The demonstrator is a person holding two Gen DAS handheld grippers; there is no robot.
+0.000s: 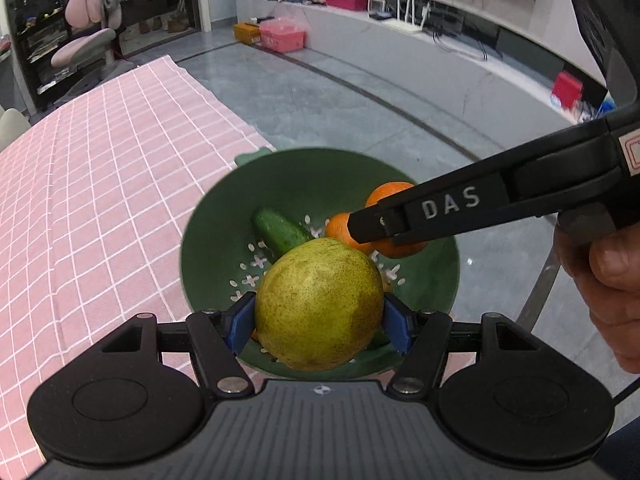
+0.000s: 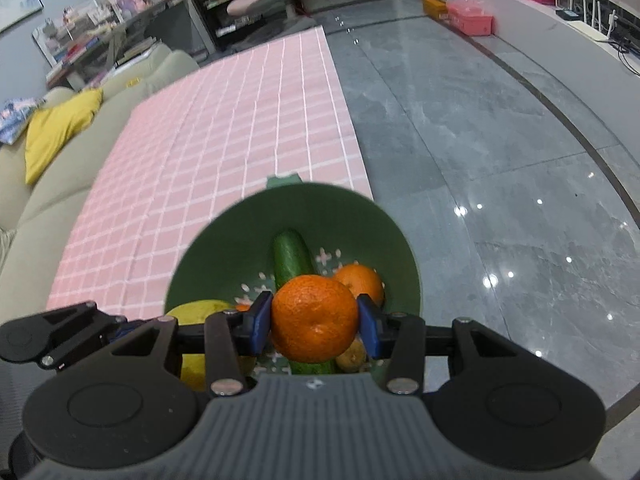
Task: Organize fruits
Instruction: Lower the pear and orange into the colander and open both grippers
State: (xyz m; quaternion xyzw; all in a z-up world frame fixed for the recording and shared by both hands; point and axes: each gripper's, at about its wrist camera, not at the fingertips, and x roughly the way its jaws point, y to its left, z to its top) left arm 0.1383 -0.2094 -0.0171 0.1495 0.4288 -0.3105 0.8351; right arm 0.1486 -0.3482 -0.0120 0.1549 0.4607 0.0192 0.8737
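The only writing we can read is "DAS", in pale letters on the black arm of the right tongs [image 1: 372, 228] where they cross the left wrist view; a white label with a red outline sits further up that arm, too cut off to read.

Both tools are matte black plastic with ribbed grey bodies, round side discs and blue pads [image 2: 258, 326]. Our left tongs [image 1: 319, 322] are clenched on a pear [image 1: 318, 304]: a plump, yellow-green fruit with a finely speckled, dull skin, a blue pad pressed to each flank. Our right tongs [image 2: 314, 326] are clenched on an orange [image 2: 315, 318], round and dimpled, with a slight shine.

Both fruits hang over a green bowl [image 2: 360, 216], a smooth round colander with small cross-shaped holes in its base and a little tab at the far rim. Inside lie a dark green cucumber [image 2: 290, 258], glossy and blunt-ended, a second orange [image 2: 360, 282] just beside it, and a dull brownish fruit [image 2: 352, 358] near the right pad that we cannot tell apart further.

The bowl stands at the near edge of a pink tablecloth [image 2: 224, 132] checked with thin white lines, next to a polished grey stone floor [image 2: 500, 160]. Our right hand [image 1: 604, 276] shows at the edge of the left view.
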